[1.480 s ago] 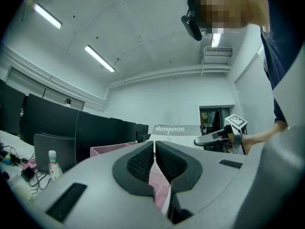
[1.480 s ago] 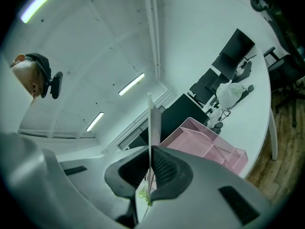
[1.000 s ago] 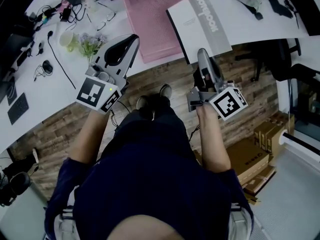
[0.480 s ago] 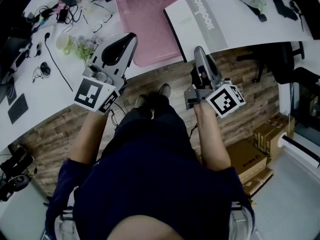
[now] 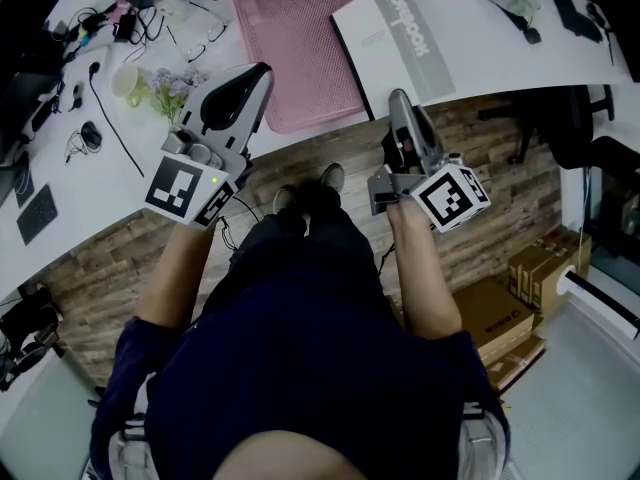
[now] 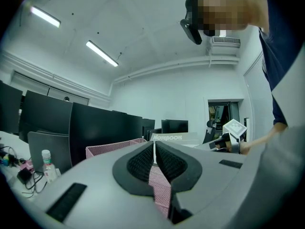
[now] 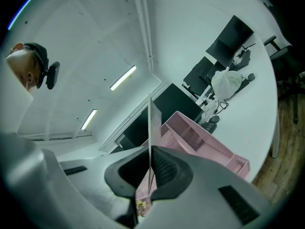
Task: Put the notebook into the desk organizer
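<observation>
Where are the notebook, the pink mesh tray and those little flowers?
notebook [image 5: 372,53], head view, white cover beside the title strip.
pink mesh tray [image 5: 290,48], head view, bare mesh floor.
flowers [image 5: 171,87], head view, the blossoms.

Pink wire-mesh organizer, matt paper notebook

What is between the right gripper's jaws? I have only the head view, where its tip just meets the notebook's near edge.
Observer: In the right gripper view, the right gripper is shut on the notebook, which shows edge-on as a thin sheet between its jaws.
Operator: And the left one?
Observer: In the left gripper view, the left gripper has its jaws together with nothing between them. It looks toward the pink desk organizer.
</observation>
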A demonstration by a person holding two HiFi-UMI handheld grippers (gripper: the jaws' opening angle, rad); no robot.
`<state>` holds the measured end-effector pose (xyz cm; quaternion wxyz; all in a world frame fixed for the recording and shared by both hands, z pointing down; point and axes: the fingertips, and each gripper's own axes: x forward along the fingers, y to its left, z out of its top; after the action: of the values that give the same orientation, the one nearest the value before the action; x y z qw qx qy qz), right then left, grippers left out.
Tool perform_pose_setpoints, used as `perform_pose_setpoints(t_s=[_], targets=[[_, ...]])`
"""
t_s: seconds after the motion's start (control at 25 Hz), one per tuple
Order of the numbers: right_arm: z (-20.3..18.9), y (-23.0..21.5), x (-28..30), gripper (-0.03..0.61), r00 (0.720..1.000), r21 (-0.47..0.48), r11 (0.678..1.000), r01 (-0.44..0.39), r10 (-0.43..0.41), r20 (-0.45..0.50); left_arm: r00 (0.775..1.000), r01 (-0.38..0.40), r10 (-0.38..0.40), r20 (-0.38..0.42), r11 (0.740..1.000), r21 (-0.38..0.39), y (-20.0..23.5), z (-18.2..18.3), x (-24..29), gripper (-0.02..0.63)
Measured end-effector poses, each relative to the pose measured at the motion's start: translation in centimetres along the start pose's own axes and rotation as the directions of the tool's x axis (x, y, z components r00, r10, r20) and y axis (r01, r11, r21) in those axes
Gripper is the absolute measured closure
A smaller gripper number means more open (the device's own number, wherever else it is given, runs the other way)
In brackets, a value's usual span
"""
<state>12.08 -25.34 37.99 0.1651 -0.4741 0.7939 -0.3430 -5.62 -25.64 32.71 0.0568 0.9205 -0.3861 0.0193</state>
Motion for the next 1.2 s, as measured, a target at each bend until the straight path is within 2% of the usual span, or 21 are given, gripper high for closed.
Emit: perform_pose_setpoints(t_s=[1.2], targets=[[-0.8,-3.0,0.3,0.565,0.998,0.061,0.996,0.064,-0.064,-0.010,1.000,-0.015,0.015,-0.026,1.000,-0.010,-0.1,-0.7,0.8,0.575]])
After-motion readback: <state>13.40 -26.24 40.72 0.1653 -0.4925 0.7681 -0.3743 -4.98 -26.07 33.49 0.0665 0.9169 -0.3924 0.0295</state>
